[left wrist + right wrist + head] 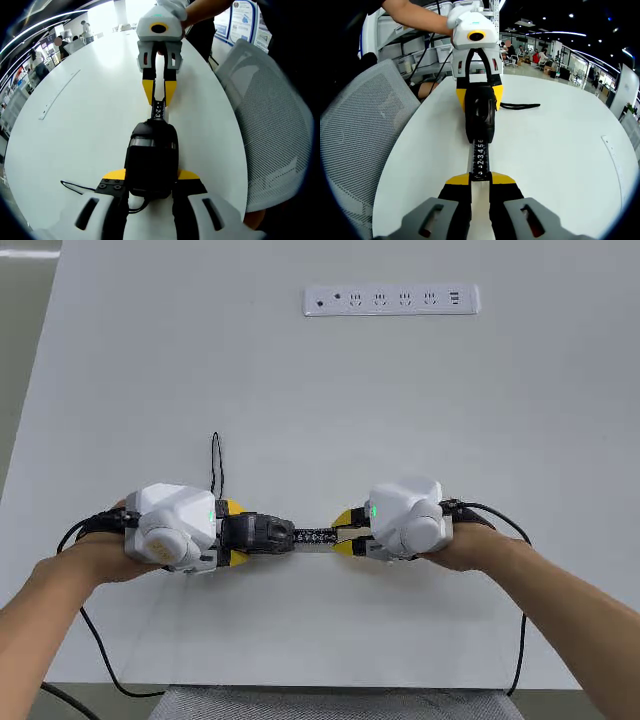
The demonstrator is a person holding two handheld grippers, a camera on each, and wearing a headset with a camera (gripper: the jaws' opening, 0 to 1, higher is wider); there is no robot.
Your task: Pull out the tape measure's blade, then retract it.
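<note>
Clamping the tape measure (258, 534), left hand-held gripper (235, 533) faces right hand-held gripper (343, 533) pinching the blade (315, 536), power strip (391, 300) far beyond.

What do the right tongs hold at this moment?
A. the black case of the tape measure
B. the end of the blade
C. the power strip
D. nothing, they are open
B: in the right gripper view the right tongs are shut on the blade, while the left tongs grip the case.
</note>
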